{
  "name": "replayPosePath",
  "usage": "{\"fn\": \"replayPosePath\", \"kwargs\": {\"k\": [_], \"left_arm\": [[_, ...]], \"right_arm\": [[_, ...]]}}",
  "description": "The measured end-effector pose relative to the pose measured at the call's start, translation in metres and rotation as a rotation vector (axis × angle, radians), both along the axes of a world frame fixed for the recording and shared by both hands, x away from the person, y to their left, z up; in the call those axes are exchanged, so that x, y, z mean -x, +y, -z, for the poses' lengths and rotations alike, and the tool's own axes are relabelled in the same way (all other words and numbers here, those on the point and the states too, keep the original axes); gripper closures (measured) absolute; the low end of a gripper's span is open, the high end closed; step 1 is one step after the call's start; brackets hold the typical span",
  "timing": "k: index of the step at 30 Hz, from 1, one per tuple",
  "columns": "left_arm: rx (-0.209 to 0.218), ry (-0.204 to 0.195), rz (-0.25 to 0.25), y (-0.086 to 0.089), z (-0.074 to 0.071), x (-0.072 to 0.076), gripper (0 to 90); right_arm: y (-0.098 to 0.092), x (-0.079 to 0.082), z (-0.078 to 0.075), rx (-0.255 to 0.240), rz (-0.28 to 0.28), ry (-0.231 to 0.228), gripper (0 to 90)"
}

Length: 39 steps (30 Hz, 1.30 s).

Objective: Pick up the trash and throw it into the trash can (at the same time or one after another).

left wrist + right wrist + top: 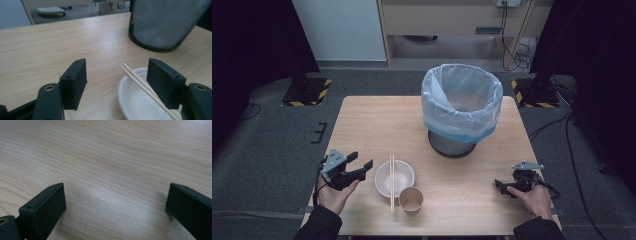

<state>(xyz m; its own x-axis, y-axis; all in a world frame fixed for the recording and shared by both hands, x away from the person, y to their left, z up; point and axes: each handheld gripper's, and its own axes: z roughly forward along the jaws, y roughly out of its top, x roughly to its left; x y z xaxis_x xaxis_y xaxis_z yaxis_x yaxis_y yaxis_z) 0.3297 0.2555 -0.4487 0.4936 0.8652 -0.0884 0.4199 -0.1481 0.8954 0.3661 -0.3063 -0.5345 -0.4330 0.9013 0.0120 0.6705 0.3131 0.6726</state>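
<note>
The person's left hand (333, 196), nearest the high camera, holds the left gripper (360, 164) just beside the white bowl (394, 178); its jaws stand apart with nothing between them, as do those of the right gripper (500, 186) resting at the worktop's (372, 125) right edge.

The lined bin (461, 107) stands at the far side of the worktop, well apart from the bowl. The bowl sits at the near edge, the chopsticks (392, 187) lie loose across its rim, and the paper cup (411, 200) stands touching or just beside it.

Risks, as I judge them: carrying the bowl as it is could roll the chopsticks off. A jaw pushing on the bowl's shallow rim may tip it or shove it into the cup, which looks light and could topple off the near edge. Pinching the two thin sticks together may catch just one.

No brand, label or legible writing shows on anything.
</note>
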Motion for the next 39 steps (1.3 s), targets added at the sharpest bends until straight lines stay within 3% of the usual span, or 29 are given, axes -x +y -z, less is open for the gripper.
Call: {"fn": "replayPosePath", "kwargs": {"k": [4, 11, 20, 27, 34, 39], "left_arm": [[-0.002, 0.055, 0.023, -0.018, 0.006, 0.000, 37.9], [-0.063, 0.124, 0.068, -0.041, 0.017, -0.002, 44.8], [-0.085, 0.206, 0.086, -0.048, 0.027, -0.005, 50.2], [-0.106, 0.243, 0.097, -0.052, 0.032, -0.006, 52.9], [-0.123, 0.252, 0.113, -0.058, 0.034, -0.006, 53.9], [-0.138, 0.264, 0.097, -0.053, 0.037, -0.008, 54.8]], "right_arm": [[0.000, 0.000, 0.000, 0.001, 0.002, 0.001, 2.9], [0.001, 0.000, 0.000, 0.002, 0.008, -0.002, 2.8], [0.002, 0.000, 0.000, 0.001, 0.012, 0.004, 2.9], [0.003, 0.001, 0.000, 0.000, 0.015, 0.004, 2.9], [0.003, 0.000, 0.000, 0.002, 0.013, 0.000, 2.9], [0.003, 0.000, 0.000, 0.001, 0.012, 0.000, 2.9]]}}
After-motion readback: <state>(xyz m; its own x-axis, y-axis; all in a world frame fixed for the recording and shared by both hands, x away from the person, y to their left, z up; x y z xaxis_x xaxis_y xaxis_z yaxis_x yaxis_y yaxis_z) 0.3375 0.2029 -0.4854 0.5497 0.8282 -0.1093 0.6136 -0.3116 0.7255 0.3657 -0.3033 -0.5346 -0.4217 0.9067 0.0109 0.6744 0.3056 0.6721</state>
